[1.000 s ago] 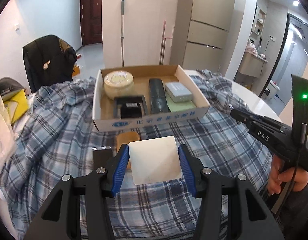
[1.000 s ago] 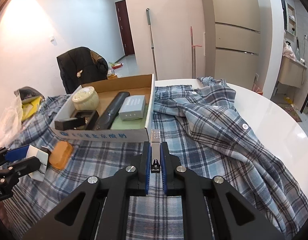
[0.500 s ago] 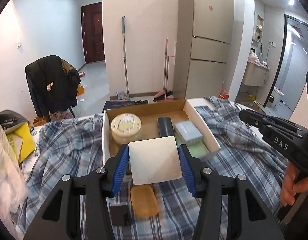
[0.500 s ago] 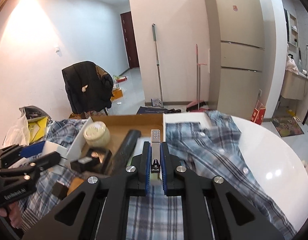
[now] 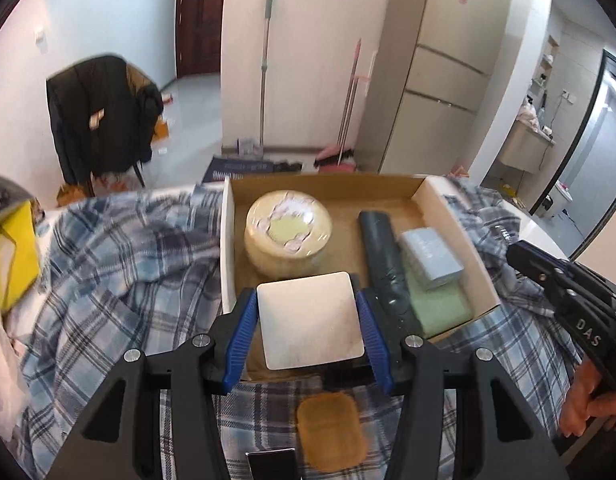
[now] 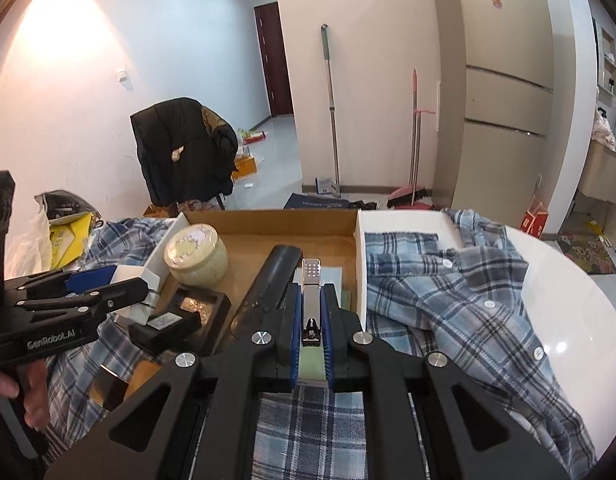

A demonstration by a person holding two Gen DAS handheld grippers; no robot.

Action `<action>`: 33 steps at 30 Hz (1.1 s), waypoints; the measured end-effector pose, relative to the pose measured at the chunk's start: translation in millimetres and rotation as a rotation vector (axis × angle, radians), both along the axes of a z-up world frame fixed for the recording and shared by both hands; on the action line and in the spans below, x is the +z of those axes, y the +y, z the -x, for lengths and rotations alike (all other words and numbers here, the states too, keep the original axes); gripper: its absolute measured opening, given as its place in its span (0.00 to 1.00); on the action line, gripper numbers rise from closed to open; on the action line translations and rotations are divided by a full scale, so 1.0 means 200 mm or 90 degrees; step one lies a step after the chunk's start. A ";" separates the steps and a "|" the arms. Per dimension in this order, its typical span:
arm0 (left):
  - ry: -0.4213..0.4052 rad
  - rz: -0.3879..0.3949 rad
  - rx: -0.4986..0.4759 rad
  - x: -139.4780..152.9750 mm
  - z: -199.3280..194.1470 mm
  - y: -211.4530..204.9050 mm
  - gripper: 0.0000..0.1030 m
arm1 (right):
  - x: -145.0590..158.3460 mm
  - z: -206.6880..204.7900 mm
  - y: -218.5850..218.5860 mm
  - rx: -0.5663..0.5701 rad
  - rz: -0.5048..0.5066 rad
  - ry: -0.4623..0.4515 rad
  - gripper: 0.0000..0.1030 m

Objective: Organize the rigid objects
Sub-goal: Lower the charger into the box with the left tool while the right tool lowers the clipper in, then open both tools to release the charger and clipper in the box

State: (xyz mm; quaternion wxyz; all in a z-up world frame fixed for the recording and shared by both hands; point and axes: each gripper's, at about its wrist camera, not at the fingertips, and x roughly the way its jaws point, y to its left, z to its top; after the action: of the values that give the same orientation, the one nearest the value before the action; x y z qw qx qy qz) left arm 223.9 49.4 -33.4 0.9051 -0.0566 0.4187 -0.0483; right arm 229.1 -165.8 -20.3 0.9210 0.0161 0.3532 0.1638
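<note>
Left tongs (image 5: 310, 322) around white square block (image 5: 310, 320)

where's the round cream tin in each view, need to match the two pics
Left wrist view: the round cream tin sits in the back left part of the cardboard box, just above the white square block held in the left tool.
Right wrist view: the tin is left of centre, at the box's back left.
Shared landmark: the black remote lying to the tin's right.
</note>
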 end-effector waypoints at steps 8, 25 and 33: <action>0.037 0.026 -0.009 -0.06 -0.08 0.02 0.51 | -0.02 -0.01 0.02 0.005 0.011 0.007 0.08; -0.283 -0.064 0.053 0.28 0.29 0.04 1.00 | -0.02 -0.06 0.11 0.036 -0.001 0.025 0.08; -0.328 -0.089 0.058 0.31 0.32 0.03 1.00 | -0.16 -0.15 0.19 0.053 0.020 0.073 0.08</action>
State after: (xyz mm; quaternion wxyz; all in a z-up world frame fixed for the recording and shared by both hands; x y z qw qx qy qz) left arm 159.0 55.7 27.8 0.9847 0.0010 0.1742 0.0090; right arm 259.7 -127.2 -52.6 0.8917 -0.0040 0.4084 0.1952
